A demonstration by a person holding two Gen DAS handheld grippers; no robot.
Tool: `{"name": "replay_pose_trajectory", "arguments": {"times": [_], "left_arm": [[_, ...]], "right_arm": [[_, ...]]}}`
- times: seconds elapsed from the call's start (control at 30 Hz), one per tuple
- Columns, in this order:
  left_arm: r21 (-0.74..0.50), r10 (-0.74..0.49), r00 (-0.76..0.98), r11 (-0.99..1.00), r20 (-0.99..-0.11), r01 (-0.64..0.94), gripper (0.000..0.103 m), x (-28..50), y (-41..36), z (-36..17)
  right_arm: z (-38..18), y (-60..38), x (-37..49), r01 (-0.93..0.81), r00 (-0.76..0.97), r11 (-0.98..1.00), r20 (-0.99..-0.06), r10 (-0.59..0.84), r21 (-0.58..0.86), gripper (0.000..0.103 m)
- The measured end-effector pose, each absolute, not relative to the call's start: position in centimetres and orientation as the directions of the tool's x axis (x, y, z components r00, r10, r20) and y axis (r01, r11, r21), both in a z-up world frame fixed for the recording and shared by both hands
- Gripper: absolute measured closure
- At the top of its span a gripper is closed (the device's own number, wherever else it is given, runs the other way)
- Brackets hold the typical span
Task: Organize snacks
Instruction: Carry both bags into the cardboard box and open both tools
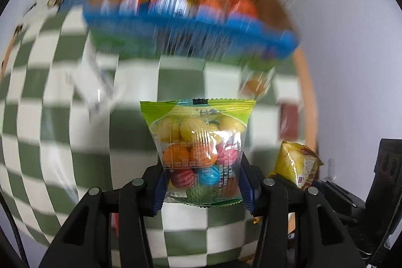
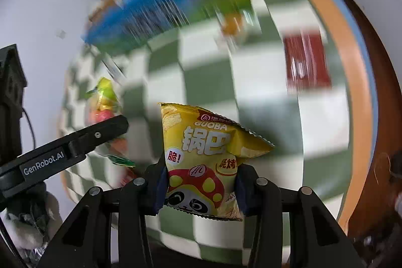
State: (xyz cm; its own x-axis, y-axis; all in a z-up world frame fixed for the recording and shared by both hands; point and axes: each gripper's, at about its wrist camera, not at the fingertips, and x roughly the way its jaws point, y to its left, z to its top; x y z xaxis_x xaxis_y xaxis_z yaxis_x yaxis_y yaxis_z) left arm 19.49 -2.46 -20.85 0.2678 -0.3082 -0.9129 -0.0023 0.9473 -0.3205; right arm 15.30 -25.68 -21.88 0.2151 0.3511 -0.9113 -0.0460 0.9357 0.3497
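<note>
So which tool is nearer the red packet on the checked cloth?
Right, as far as these views show. The right tool, holding the yellow bag, is closer to the red packet; the left tool, holding the candy bag, sits farther over.

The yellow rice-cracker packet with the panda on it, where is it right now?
The yellow rice-cracker packet is clamped in the right gripper, above the green-and-white checked tablecloth; in the left wrist view it shows at lower right, beside the gumball bag.
</note>
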Motion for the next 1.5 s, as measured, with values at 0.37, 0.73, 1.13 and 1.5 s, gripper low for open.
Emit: {"name": "replay_pose_trajectory", "arguments": {"times": [0.37, 0.73, 1.13, 1.5], "left_arm": [[-0.325, -0.314, 0.226, 0.946, -0.922, -0.010, 0.057, 35.8, -0.5, -18.4], [-0.339, -0.339, 0.026, 0.930, -0.941, -0.140, 0.057, 44.3, 1.9, -25.7], [-0.320, -0.333, -0.068, 0.935, -0.940, -0.153, 0.052, 43.8, 1.6, -29.0], [-0.286, -0.285, 0.022, 0.951, -0.958, -0.119, 0.017, 42.7, 2.7, -26.3]], "right_arm": [[-11.3, -18.9, 31.5, -0.200, 0.370, 0.931, -0.857, 0.359, 0.304, 0.056], [-19.0, -15.2, 42.4, -0.177, 0.205, 0.944, -0.928, 0.312, 0.278, 0.057], [-24.6, -15.0, 44.6, -0.159, 0.088, 0.935, -0.938, 0.334, 0.318, 0.052], [-25.5, -15.9, 44.9, -0.127, 0.061, 0.963, -0.967, 0.246, 0.237, 0.011]]}}
